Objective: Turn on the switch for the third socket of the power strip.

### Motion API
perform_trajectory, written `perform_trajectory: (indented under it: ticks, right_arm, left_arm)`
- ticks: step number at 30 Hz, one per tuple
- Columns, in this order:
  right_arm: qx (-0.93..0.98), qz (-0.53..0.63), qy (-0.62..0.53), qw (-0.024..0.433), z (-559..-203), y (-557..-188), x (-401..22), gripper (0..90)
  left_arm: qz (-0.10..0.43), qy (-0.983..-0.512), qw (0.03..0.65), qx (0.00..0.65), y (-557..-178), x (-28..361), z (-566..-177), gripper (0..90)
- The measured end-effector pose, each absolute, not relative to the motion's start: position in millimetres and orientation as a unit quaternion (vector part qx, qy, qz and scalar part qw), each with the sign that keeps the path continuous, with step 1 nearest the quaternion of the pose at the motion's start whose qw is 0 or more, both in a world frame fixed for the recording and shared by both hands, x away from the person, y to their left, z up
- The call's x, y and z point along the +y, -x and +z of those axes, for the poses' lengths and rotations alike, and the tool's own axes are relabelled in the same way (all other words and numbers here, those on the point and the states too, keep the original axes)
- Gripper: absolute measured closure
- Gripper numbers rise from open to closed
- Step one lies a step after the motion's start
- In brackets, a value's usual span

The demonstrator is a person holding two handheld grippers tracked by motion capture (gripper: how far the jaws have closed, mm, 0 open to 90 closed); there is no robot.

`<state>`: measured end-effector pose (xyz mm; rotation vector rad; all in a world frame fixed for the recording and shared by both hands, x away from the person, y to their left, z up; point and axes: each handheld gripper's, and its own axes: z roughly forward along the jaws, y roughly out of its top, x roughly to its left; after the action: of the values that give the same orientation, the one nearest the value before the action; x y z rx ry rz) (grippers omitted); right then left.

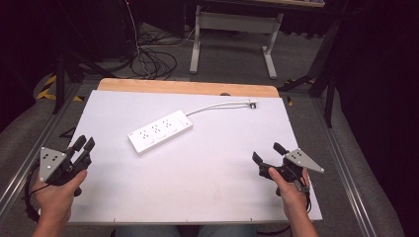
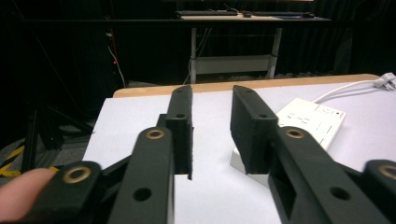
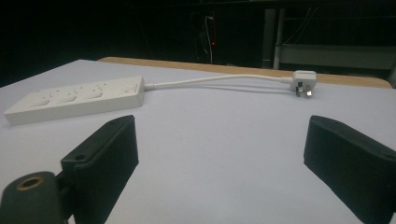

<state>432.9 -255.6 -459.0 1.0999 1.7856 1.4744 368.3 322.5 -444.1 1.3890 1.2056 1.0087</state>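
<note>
A white power strip (image 1: 160, 131) (image 2: 310, 119) (image 3: 74, 99) lies at an angle on the white table top (image 1: 207, 173), a little left of the middle. Its white cord runs back and right to a plug (image 1: 252, 103) (image 3: 303, 81) near the far edge. My left gripper (image 1: 85, 143) (image 2: 211, 100) rests at the table's left edge, its jaws a narrow gap apart with nothing between them. The strip's near end lies just beyond its right jaw. My right gripper (image 1: 268, 152) (image 3: 224, 140) sits near the front right, jaws spread wide and empty, pointing toward the strip and cord.
A wooden strip (image 1: 188, 88) borders the table's far edge. Behind it stand a white desk frame (image 1: 232, 39) and a tangle of cables (image 1: 153, 61) on the grey floor. Metal rails (image 1: 341, 158) run along both sides of the table.
</note>
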Motion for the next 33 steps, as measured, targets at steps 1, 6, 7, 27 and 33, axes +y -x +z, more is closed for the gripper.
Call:
perform_trajectory:
  ticks: [1,6,7,27,33]
  right_arm:
    - [0.668,0.551,-0.411,0.285,-459.0,-432.9,-255.6,10.4]
    - [0.668,0.551,-0.411,0.283,-459.2,-433.0,-255.5,10.5]
    - [0.668,0.552,-0.411,0.283,-459.2,-433.0,-255.6,10.5]
    - [0.668,0.552,-0.413,0.281,-459.2,-432.7,-256.3,10.8]
    - [0.668,0.552,-0.412,0.281,-459.2,-432.5,-256.5,11.0]
  left_arm:
    - [0.418,-0.574,0.498,0.498,-368.3,322.7,-444.1,71.5]
    - [0.421,-0.575,0.494,0.498,-368.1,324.6,-443.9,79.0]
    - [0.421,-0.575,0.493,0.499,-368.0,324.9,-443.8,79.5]
    - [0.424,-0.576,0.491,0.497,-368.7,327.2,-443.6,89.6]
    - [0.422,-0.578,0.492,0.496,-369.6,327.6,-442.9,89.8]
